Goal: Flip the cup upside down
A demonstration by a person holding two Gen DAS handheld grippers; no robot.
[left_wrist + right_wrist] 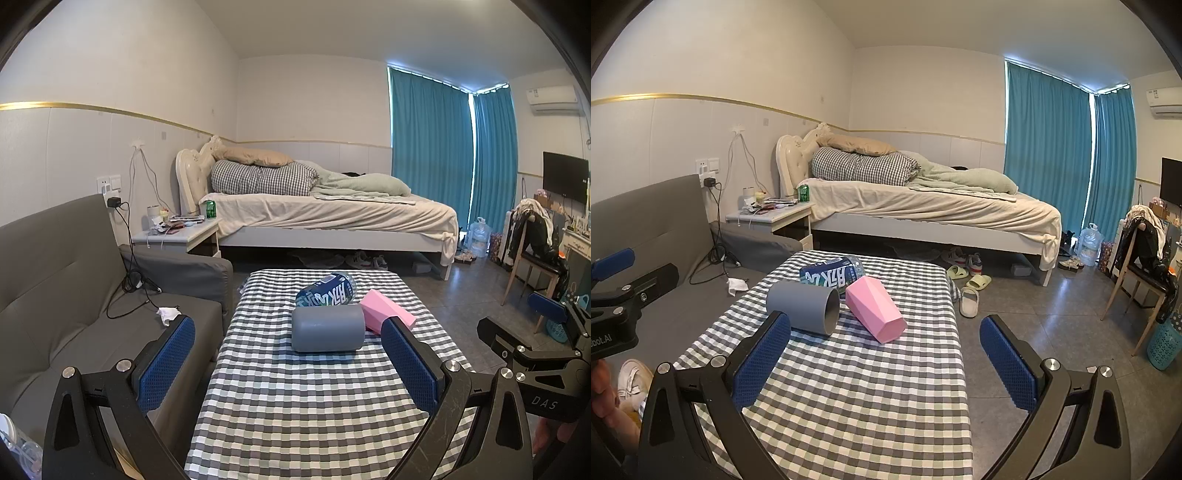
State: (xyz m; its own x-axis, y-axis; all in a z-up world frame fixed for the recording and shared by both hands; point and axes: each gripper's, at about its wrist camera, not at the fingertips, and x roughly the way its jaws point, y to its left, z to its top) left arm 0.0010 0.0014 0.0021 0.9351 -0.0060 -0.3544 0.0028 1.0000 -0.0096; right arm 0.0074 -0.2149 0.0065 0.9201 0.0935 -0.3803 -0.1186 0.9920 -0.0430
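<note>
Both my grippers, left (288, 363) and right (886, 363), have their fingers wide apart and hold nothing. The grey cup (803, 307) lies on its side mid-table (857, 406), at my right gripper's 11 o'clock, mouth open toward the pink cup (875, 309). I'd pinch across its wall, lift, then rotate mouth-down. I count two cups and one bottle (833, 277).

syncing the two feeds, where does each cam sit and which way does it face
Left wrist: on the left gripper, facing the bed across the checkered table; own open fingers show, right gripper at right edge.
Right wrist: on the right gripper, same heading, further right; left gripper at left edge.
Shared: grey cup, pink cup, bottle, all lying down.
</note>
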